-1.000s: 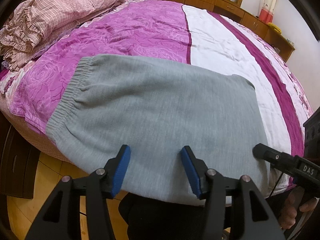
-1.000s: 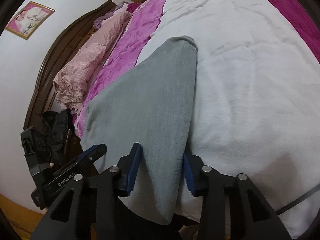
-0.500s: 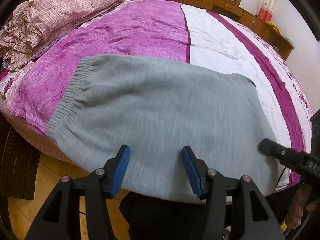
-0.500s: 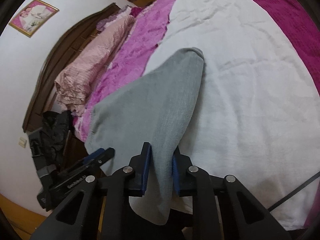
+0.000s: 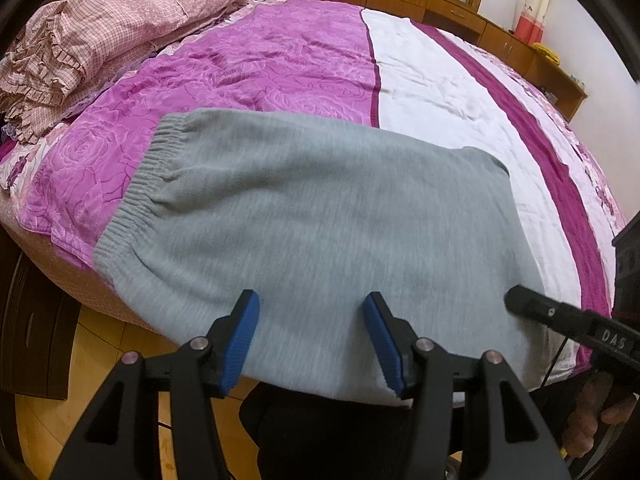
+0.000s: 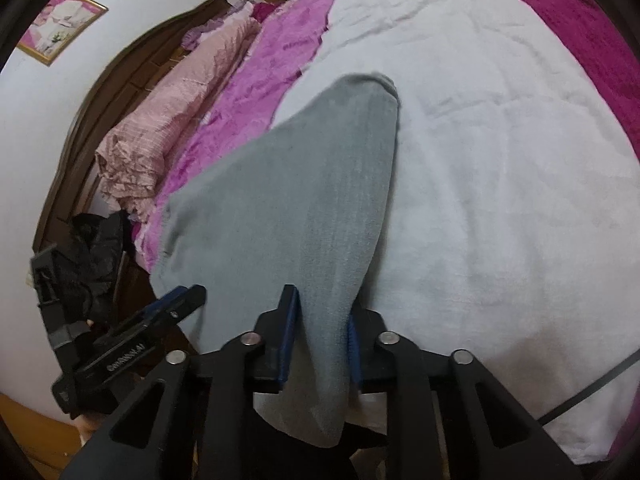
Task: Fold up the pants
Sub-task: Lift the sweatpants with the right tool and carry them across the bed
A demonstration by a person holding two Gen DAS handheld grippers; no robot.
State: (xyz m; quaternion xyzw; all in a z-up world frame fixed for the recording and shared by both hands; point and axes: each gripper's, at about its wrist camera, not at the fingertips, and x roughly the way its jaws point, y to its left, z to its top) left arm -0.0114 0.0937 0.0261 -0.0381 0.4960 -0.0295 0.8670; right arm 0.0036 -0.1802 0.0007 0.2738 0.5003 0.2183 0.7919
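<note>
Lying across the near edge of the bed [image 5: 424, 92], the grey pants [image 5: 320, 216] are spread flat on the purple and white bedspread [image 5: 248, 68]. Their stretchy waistband [image 5: 138, 188] is on the left side, over the purple part. The other end reaches onto the white stripe. The left gripper [image 5: 312, 340] hangs over the near edge of the pants with its blue pads [image 5: 240, 340] wide apart, and nothing is squeezed between them. The right gripper [image 6: 320, 344] is at the other end. Its jaws are closing, and a bunched fold of the grey cloth is pinched between them, with a loose bit hanging down below. A pink checked quilt [image 5: 92, 44] is heaped at the far left of the bed
</note>
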